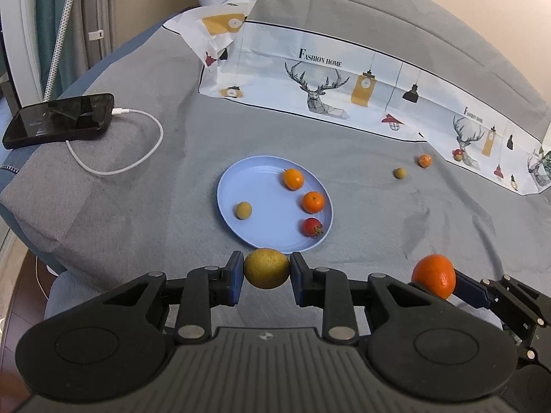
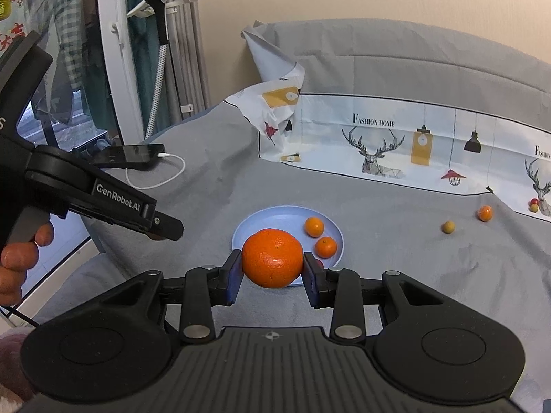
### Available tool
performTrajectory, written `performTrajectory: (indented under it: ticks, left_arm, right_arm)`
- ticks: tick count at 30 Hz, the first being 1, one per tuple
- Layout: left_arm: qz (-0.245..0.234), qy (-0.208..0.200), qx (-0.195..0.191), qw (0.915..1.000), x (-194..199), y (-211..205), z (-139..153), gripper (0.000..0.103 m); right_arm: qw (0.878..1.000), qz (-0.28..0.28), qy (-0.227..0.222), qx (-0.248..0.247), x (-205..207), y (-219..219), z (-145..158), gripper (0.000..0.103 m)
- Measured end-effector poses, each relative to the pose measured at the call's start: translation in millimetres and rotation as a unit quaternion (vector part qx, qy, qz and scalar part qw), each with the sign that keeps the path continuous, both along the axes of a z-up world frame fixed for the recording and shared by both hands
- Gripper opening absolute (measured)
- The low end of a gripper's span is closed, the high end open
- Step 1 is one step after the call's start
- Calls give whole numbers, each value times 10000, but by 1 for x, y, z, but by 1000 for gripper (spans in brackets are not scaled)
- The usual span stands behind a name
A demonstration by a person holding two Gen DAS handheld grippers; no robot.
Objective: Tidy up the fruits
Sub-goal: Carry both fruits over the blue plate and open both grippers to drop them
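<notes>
The left hand-held gripper (image 1: 267, 268) holds a yellow-green fruit (image 1: 267, 268) across its middle, low centre of the left wrist view, just short of the plate's near rim. The right hand-held gripper (image 2: 272, 258) clamps a mandarin (image 2: 272, 258) the same way, at mid-frame of its own view. Both fruits look light, round and soft-skinned, apt to roll and bruise; a gentle pinch at the widest girth suits them. The blue plate (image 1: 261, 186) on the grey bed cover holds two small oranges, a red fruit and a pale one. More fruits lie loose at upper right.
</notes>
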State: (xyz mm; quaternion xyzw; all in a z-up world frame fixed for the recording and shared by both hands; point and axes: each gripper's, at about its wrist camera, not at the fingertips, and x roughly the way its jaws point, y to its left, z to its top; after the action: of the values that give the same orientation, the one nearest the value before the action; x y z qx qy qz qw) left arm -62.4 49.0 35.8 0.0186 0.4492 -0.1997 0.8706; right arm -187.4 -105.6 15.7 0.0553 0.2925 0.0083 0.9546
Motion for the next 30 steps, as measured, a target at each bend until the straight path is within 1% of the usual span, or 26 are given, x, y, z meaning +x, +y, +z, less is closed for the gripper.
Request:
performTrajectory:
  ticks: [7,12,18,25,30]
  left_arm:
    - [16,51,212,9998,31,-14,-11,32]
    - [-13,179,413,9990,62,-33,-31,32]
    - [-109,307,614,9976,100,-61,-57,31]
    - [-205,345,837,9957,141,-90,-91,31]
    - [-184,377,1039,9937,164,-102,-114,31]
  right_arm:
    - [9997,-137,186,67,24,-10,-15,38]
    - [9991,-190,360,74,52,-21,-35,38]
    - [9974,-223,672,148,94,-34,-64,38]
    - [9959,-162,878,123,138,-39,-89,38]
    - [9948,-104,1009,105,168,-40,-108,38]
